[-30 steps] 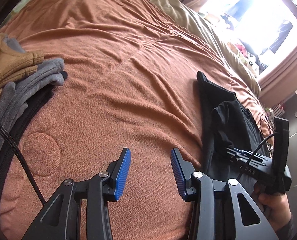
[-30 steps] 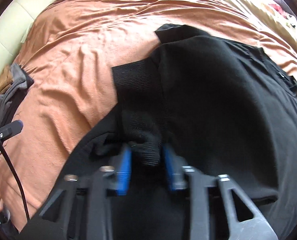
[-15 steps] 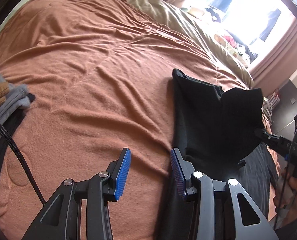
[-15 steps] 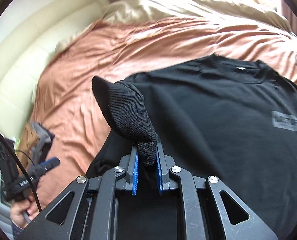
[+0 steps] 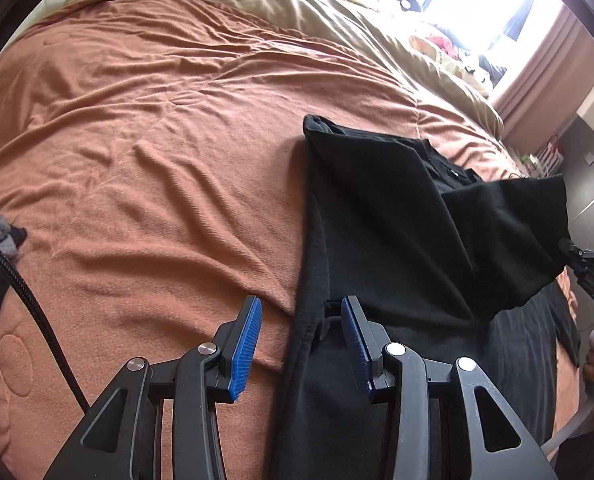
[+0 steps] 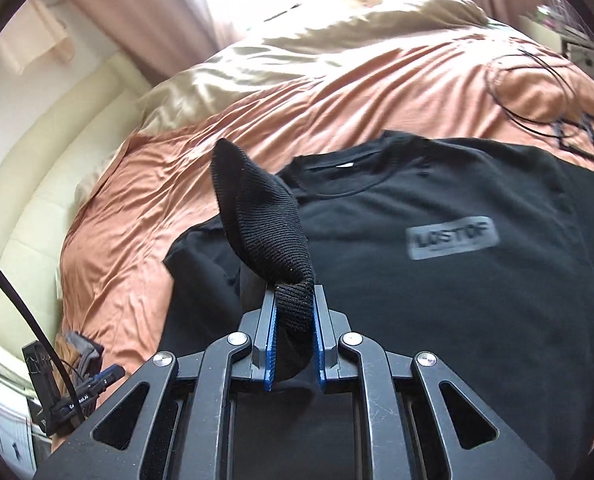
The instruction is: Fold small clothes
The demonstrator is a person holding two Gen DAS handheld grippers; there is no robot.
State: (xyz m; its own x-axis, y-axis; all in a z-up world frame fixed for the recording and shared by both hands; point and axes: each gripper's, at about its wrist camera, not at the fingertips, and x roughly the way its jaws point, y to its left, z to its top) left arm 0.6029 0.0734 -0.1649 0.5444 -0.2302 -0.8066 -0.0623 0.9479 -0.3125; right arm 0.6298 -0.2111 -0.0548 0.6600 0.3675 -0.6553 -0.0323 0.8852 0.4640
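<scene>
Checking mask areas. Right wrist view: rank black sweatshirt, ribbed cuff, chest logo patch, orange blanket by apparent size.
1. orange blanket and black sweatshirt: both fill a large share of the frame, too close to rank.
2. ribbed cuff, enlarged by nearness to the lens, clamped in the right gripper.
3. chest logo patch.

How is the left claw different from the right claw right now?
The left claw is open with nothing pinched, hovering at the edge of the black sweatshirt. The right claw is shut on the sweatshirt's ribbed cuff, lifting it off the orange blanket. Both have blue pads and black frames.
</scene>
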